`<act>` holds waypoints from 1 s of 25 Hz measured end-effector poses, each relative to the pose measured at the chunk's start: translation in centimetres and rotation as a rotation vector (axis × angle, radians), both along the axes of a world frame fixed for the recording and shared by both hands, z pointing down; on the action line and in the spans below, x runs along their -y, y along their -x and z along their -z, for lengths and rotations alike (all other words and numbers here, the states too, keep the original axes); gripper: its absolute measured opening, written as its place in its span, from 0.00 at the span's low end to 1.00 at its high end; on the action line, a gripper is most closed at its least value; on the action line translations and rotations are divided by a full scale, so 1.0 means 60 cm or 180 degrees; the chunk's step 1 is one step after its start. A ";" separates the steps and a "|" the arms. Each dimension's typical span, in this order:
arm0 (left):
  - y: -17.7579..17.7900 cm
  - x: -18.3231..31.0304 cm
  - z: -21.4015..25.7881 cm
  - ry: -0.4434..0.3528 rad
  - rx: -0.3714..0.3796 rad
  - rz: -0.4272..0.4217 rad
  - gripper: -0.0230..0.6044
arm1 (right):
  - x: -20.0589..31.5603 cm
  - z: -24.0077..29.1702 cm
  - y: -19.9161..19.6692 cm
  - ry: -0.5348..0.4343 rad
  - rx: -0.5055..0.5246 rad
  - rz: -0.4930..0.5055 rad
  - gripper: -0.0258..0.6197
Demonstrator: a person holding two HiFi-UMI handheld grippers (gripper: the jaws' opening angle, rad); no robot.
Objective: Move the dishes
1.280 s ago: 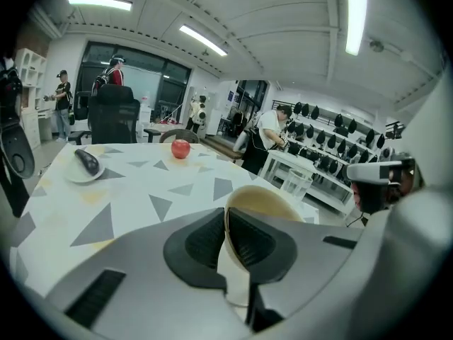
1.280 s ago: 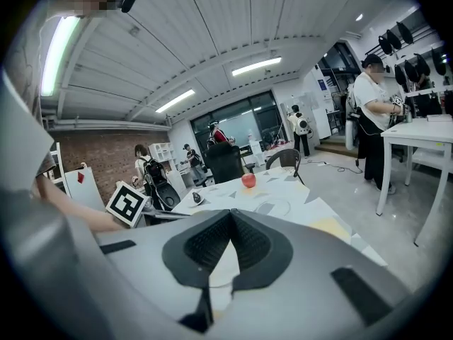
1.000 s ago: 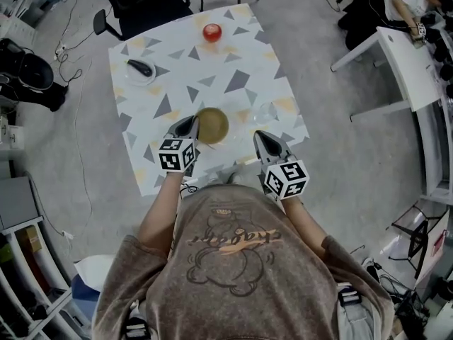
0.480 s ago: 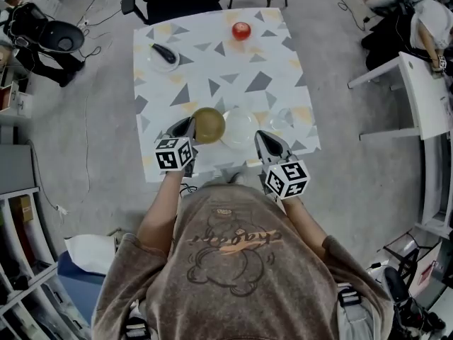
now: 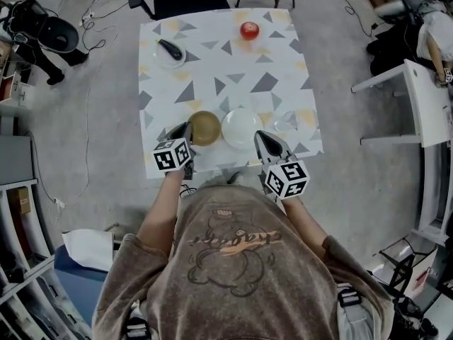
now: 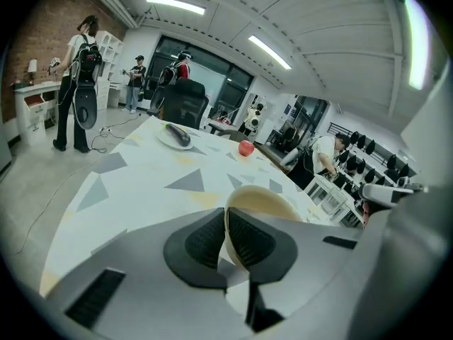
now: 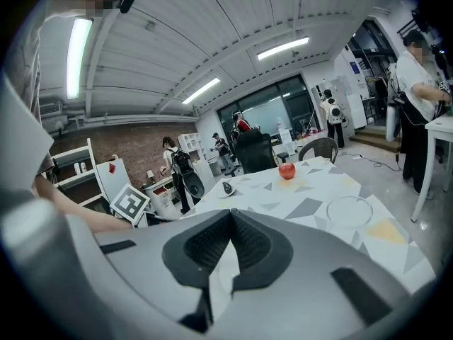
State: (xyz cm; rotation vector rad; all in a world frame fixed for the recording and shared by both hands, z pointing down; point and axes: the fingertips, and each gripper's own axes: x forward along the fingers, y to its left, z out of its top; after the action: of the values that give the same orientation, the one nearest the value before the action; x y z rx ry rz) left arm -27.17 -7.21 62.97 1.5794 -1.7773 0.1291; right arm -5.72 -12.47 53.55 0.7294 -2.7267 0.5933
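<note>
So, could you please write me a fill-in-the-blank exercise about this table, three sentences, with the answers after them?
1. The tan bowl is gripped at its rim by the person's ____ claw.
2. The dish between the tan bowl and the glass bowl is ____ in colour.
3. The only fruit on the table, an apple, is ____.

Missing words: left; white; red.
</note>
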 end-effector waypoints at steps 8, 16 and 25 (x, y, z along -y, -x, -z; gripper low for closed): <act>-0.005 -0.013 -0.051 0.0205 -0.0156 0.0044 0.09 | -0.002 -0.004 -0.006 0.0016 -0.0053 -0.0043 0.04; -0.006 -0.016 -0.074 0.0318 -0.0137 0.0011 0.09 | -0.004 -0.009 -0.013 0.0034 -0.0089 -0.0087 0.04; -0.013 -0.006 -0.063 0.0224 0.0007 -0.0125 0.10 | -0.002 -0.011 -0.014 0.0052 -0.0100 -0.0102 0.04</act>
State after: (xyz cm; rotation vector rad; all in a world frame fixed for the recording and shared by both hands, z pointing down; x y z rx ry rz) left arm -26.38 -6.84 66.73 1.5650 -1.7254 0.2099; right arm -4.87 -12.34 54.18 0.7731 -2.6830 0.6055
